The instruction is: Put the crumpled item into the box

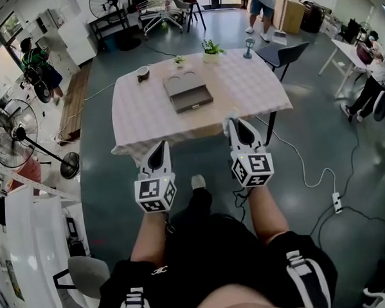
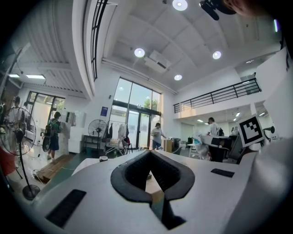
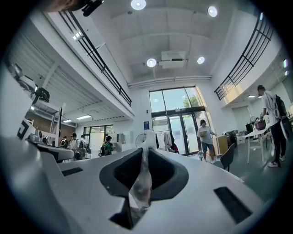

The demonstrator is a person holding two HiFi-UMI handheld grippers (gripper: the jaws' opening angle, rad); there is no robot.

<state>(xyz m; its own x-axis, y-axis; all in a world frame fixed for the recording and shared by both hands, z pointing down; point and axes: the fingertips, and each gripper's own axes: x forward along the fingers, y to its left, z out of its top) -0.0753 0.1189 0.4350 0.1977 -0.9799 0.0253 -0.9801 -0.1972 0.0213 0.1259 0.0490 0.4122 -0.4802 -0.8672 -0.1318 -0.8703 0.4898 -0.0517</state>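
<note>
Right gripper pinches a crumpled, glossy clear film between its tips; left gripper is closed, empty. At twelve o'clock, a flat grey box sits on the checked-cloth table, with a cup at eleven.

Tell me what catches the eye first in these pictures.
Two tools with marker cubes fill the foreground of the head view. The right tool is clamped on a piece of crumpled clear plastic, while the left tool is shut with nothing in it. Just beyond them, a grey box sits near the middle of the checked table.
</note>
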